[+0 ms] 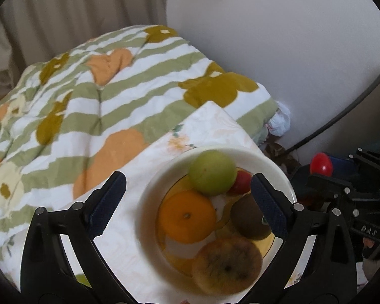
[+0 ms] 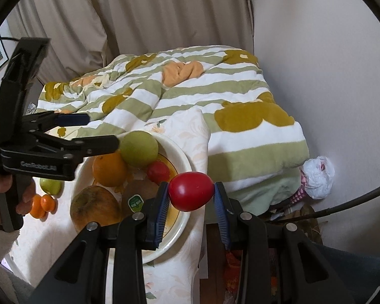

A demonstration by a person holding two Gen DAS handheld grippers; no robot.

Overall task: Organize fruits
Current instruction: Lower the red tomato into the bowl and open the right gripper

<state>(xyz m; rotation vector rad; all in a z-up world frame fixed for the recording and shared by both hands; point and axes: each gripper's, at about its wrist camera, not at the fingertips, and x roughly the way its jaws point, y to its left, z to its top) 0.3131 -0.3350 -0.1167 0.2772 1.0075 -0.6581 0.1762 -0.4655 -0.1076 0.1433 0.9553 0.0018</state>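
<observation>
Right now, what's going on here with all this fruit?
A person is sorting fruit with a handheld claw in each hand. The right claw is shut on a red tomato, held above the near rim of a white bowl. The bowl already holds a green apple, an orange, a kiwi and more. The left claw is open above the bowl, empty.

The tomato (image 2: pixel 191 191) looks glossy and smooth; the bowl (image 2: pixel 182 157) is shiny glazed ceramic. The brown apple (image 2: pixel 95 209) has dull, rough skin. At twelve o'clock, the quilt (image 2: pixel 179 96) is soft matt cloth. Matt black plastic forms the right tool (image 2: pixel 192 197).
</observation>
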